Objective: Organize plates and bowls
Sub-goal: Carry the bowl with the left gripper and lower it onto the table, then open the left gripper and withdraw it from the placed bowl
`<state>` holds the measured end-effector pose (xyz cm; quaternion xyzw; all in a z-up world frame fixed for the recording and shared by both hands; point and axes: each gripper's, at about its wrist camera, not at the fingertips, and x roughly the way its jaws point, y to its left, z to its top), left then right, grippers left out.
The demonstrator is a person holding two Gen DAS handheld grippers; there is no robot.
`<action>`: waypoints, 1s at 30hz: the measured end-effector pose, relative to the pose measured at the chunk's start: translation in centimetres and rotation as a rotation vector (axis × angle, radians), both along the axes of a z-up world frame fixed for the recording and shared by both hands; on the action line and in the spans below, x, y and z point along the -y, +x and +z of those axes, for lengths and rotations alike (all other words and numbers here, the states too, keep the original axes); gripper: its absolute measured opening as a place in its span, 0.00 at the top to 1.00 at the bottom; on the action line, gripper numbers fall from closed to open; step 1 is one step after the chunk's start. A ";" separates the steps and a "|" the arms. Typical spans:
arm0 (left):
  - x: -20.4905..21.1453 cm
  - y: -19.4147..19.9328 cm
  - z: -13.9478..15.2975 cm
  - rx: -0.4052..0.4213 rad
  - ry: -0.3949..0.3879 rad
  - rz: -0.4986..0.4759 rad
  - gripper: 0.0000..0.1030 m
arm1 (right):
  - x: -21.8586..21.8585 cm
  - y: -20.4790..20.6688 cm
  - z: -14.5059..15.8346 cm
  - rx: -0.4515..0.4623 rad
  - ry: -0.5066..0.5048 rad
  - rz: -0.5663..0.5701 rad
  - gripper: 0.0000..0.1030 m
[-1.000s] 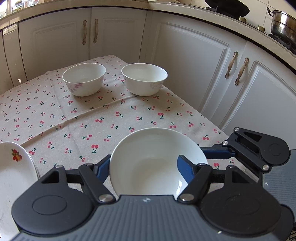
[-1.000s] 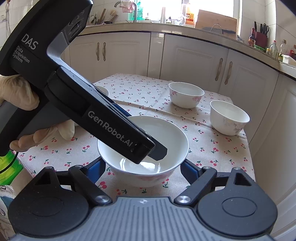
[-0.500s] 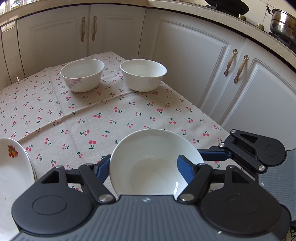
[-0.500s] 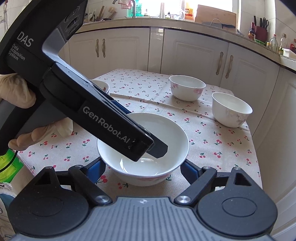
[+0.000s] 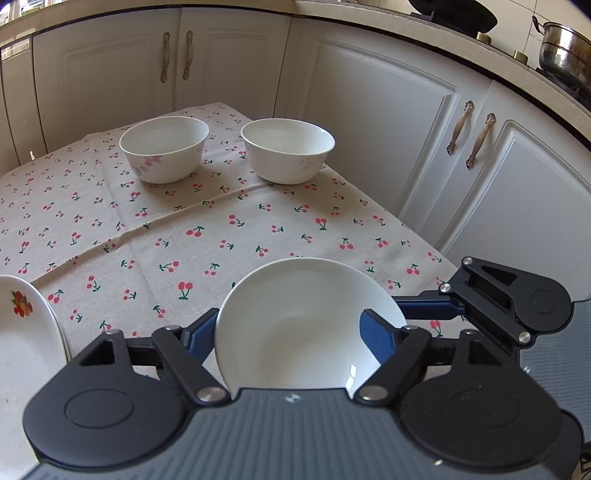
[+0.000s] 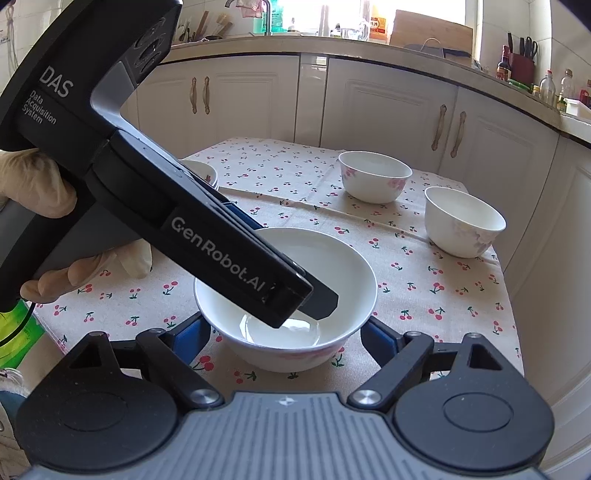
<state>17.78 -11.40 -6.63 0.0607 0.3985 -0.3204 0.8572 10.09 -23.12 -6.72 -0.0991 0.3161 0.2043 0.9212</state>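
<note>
White panelled cabinets (image 6: pixel 388 110) with bronze handles (image 5: pixel 458 127) wrap room corner. Cherry-print tablecloth (image 5: pixel 221 229) over table. Daylight from window (image 6: pixel 347 14) above cluttered counter (image 6: pixel 424 51). Steel pot (image 5: pixel 565 51) on stove.

From the right wrist, my left gripper (image 6: pixel 314 299) hides most of the far-left bowl (image 6: pixel 201 171). The plate (image 5: pixel 26 332) is cut off at left; counter bottles (image 6: pixel 546 86) too small to read.

White bowls (image 5: pixel 164 147) with pink flowers stand on a beige, red-cherry-printed tablecloth (image 5: pixel 221 229).
</note>
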 end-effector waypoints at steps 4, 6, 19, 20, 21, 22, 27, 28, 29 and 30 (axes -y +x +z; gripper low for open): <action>-0.3 -0.1 0.5 0.039 0.005 0.015 0.13 | 0.3 -0.4 0.3 0.029 0.007 0.005 0.00; -0.7 -0.1 1.0 0.057 -0.005 0.017 0.10 | 0.6 -0.3 0.4 0.026 0.005 -0.004 0.00; -0.7 0.8 6.3 0.232 -0.015 -0.039 0.02 | 3.0 -0.8 3.1 0.112 -0.037 -0.054 0.00; -0.6 1.0 6.6 0.235 -0.024 -0.050 0.01 | 3.3 -0.8 3.2 0.119 -0.033 -0.060 0.00; -0.5 1.3 6.9 0.237 -0.029 -0.059 0.01 | 3.6 -0.7 3.4 0.124 -0.027 -0.067 0.00; -0.2 1.5 7.1 0.240 -0.023 -0.060 0.01 | 4.0 -0.6 3.4 0.129 -0.019 -0.077 0.00; 1.0 2.9 7.8 0.260 -0.002 -0.069 0.01 | 5.6 0.0 3.5 0.139 -0.004 -0.123 0.00; 1.3 3.2 8.0 0.269 0.000 -0.076 0.01 | 6.0 0.2 3.5 0.141 -0.006 -0.131 0.00; 1.5 3.4 8.1 0.285 0.000 -0.086 0.01 | 6.2 0.3 3.5 0.143 -0.007 -0.138 0.00; 1.8 3.6 8.2 0.300 0.004 -0.091 0.01 | 6.6 0.5 3.5 0.146 -0.007 -0.144 0.00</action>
